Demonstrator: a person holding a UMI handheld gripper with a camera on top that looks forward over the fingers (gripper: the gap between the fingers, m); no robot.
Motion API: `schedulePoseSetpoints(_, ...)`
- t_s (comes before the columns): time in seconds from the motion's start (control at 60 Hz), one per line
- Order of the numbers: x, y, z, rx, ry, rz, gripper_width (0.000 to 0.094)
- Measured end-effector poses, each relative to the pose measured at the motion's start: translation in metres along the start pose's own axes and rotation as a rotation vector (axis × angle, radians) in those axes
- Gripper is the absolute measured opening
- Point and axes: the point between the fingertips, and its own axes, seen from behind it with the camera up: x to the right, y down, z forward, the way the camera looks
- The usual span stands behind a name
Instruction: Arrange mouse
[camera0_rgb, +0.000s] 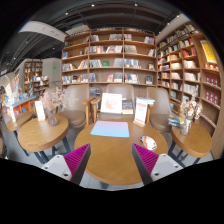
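Hovering high above a round wooden table (100, 160), the gripper (112, 160) points out over a room lined with bookshelves (108, 58). Its two fingers stand well apart with nothing between them, the pink pads (76, 158) facing each other across bare tabletop, so the gripper is released and carries nothing.

On the table beyond the fingers lies a pale blue mat (110, 128), flat and roughly centred. Just ahead of the right finger sits a small light-coloured object (149, 142) that may be the mouse, though it is too small to tell for sure; it rests on the wood beside the mat, not on it. Chairs (112, 103) stand at the far side of the table, and other round tables (40, 134) flank it left and right, the right one bearing a vase of flowers (186, 112).

Judging from this, the task is at its very start: the approach step, with no grasp made. The next move likely calls for lowering the gripper toward the small object, turning a little to the right so that it comes between the open fingers, then closing gently on its sides. A rounded, smooth mouse could slip from a pinch, so a centred, level grip would matter before carrying it across to the mat.
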Motion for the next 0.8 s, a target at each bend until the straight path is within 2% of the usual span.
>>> schedulePoseSetpoints(0.133, 0.023, 0.009, 0.003, -0.023, 0.049, -0.010, 0.0859)
schedulePoseSetpoints(0.483, 0.151, 0.063, 0.046, -0.103, 0.194, 0.010, 0.0858)
schedulePoseSetpoints(0.8, 0.199, 0.085, 0.098, -0.148, 0.201, 0.004, 0.0856)
